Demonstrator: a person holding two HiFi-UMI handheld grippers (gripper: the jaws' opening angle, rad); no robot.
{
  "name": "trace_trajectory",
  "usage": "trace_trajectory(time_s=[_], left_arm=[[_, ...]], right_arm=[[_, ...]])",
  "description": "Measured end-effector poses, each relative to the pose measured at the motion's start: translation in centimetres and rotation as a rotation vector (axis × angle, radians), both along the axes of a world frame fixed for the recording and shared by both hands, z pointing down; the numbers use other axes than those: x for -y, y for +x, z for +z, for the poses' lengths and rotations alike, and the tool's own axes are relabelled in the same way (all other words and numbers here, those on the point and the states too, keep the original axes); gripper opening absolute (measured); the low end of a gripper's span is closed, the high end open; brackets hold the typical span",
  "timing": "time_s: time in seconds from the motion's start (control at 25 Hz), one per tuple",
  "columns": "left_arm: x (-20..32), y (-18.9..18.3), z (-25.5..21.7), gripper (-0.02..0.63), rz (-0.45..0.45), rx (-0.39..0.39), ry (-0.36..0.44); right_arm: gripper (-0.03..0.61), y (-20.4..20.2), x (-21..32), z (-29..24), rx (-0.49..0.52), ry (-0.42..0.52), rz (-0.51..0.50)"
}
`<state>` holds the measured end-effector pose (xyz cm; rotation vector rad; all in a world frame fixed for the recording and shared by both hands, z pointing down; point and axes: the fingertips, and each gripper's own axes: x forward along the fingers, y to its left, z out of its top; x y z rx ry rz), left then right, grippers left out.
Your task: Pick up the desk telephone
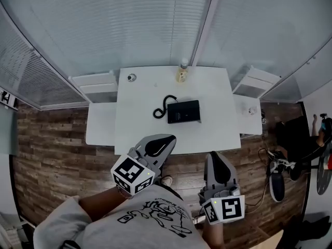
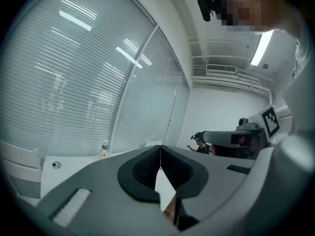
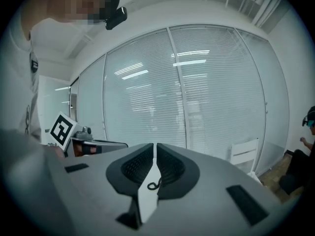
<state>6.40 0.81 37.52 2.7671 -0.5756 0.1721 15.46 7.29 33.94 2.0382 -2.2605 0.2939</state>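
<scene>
The black desk telephone (image 1: 183, 111) lies flat in the middle of the white table (image 1: 207, 139), its coiled cord (image 1: 162, 108) looping off its left side. My left gripper (image 1: 167, 139) is shut and empty, its tips just over the table's near edge, short of the phone. Also shut and empty, my right gripper (image 1: 215, 155) hangs over the floor in front of the table. In the left gripper view the pads (image 2: 147, 167) meet with nothing between them. In the right gripper view the jaws are closed, and a bit of the cord (image 3: 154, 185) shows below the right gripper's tips (image 3: 154, 151).
A small bottle (image 1: 181, 72) stands at the table's far edge, and a small round object (image 1: 132, 78) sits at its far left corner. White chairs (image 1: 96, 83) (image 1: 257, 82) flank the table before blinds-covered glass walls. A person (image 2: 199, 140) stands in the background.
</scene>
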Motion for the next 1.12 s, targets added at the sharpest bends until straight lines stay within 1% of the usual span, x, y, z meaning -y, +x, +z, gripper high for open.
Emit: trace_trajectory(time_s=[0.2, 0.32, 0.56, 0.76, 0.92, 1.12], left_arm=[[7.5, -0.7, 0.1, 0.003, -0.033, -0.005, 0.026], [11.5, -1.4, 0.3, 0.003, -0.058, -0.015, 0.012], [16.1, -2.1, 0.9, 0.005, -0.054, -0.020, -0.015], [18.6, -1.7, 2.0, 0.004, -0.046, -0.005, -0.037], [19.3, -0.8, 2.4, 0.005, -0.046, 0.003, -0.053], [19.7, 0.3, 3.4, 0.005, -0.069, 0.014, -0.080]], right_arm=[[0.017, -0.8, 8.0, 0.3, -0.025, -0.016, -0.055], [0.018, -1.5, 12.3, 0.5, -0.039, -0.032, -0.088], [0.017, -3.0, 18.6, 0.6, -0.060, -0.046, -0.134], [0.017, -2.8, 21.3, 1.5, -0.053, -0.068, -0.138], [0.017, -1.5, 22.0, 2.0, -0.053, -0.087, -0.140], [0.018, 0.3, 22.1, 2.9, -0.059, -0.106, -0.151]])
